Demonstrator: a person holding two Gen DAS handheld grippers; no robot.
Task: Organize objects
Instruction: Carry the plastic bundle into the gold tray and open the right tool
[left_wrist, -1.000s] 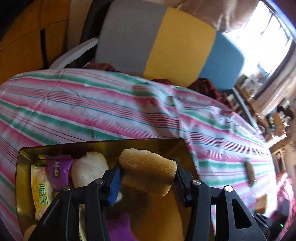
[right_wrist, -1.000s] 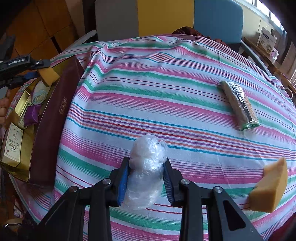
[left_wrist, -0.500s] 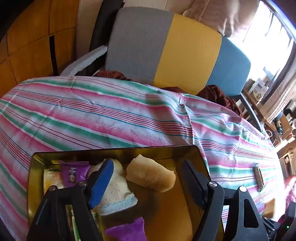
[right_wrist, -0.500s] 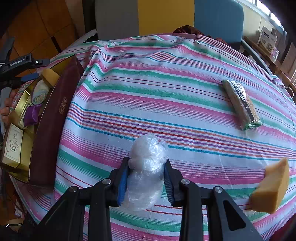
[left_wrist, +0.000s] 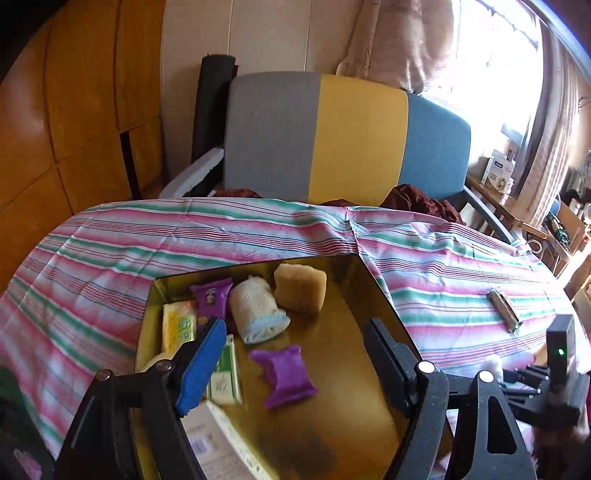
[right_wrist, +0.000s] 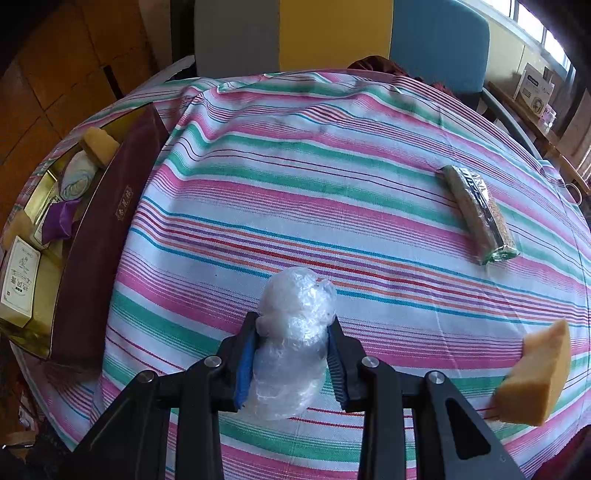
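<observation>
Across the middle of both views your worktop (right_wrist: 332, 177) spreads under a cloth striped pink, green and white, with a chair (left_wrist: 347, 136) in grey, yellow and blue behind it at the top of the frame. At the left edge of the right wrist view, and low in the centre of the left wrist view, sits the gold-lined box (left_wrist: 354, 295) with its maroon outer wall. Inside it, toward the upper part of the box in the left view, the tan sponge (left_wrist: 300, 286) stands just beside the rolled white cloth (left_wrist: 256, 312), with purple packets (left_wrist: 286, 371) and yellow-green sachets (left_wrist: 179, 325) nearby. Your left gripper (left_wrist: 295, 363) hangs over the box at the bottom of its frame, jaws spread with nothing between them; the sponge lies beyond the tips, apart from both pads. Your right gripper (right_wrist: 291, 354) at the bottom centre of its view has its jaws pinching a crumpled clear plastic wad (right_wrist: 293, 332), which rests against the cloth. To the right, a wrapped snack bar (right_wrist: 476, 210) lies well apart, and a second yellow sponge wedge (right_wrist: 535, 373) sits at the lower right edge.
</observation>
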